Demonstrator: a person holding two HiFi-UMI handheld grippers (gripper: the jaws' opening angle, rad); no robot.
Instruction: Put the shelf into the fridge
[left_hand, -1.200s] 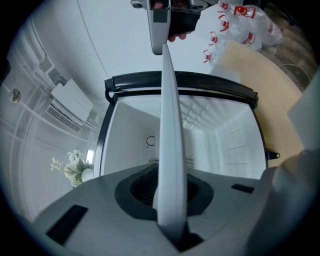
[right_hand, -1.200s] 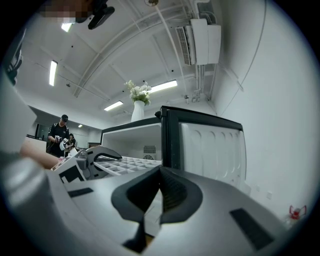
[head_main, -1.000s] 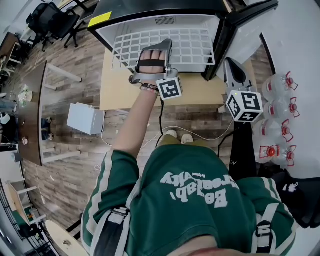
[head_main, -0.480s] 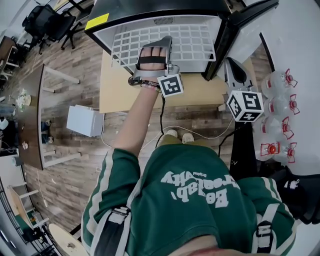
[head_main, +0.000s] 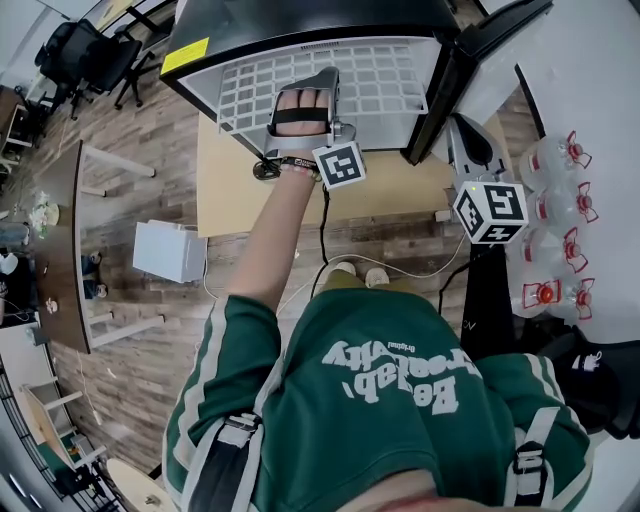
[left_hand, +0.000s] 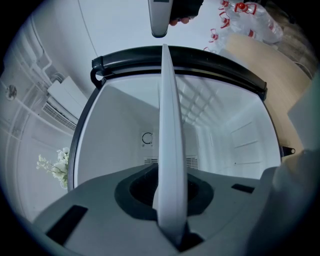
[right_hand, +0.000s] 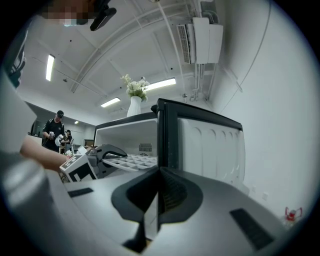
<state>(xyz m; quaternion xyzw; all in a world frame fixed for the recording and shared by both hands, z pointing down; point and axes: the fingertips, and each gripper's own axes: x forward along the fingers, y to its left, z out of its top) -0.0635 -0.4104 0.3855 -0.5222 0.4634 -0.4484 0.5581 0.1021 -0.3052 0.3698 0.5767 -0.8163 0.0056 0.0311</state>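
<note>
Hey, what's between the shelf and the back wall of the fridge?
Nothing. In the left gripper view the fridge is bare inside from the shelf to the back wall.

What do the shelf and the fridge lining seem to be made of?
The shelf: white matt grid of open square cells, probably coated wire or moulded plastic. The fridge lining: smooth white moulded plastic, seemingly, given its soft sheen and ribbed walls.

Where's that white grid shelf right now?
Top centre of the head view: the shelf lies level, partly inside the open fridge, gripped at its near edge by the left tongs, with the door at its right.
</note>
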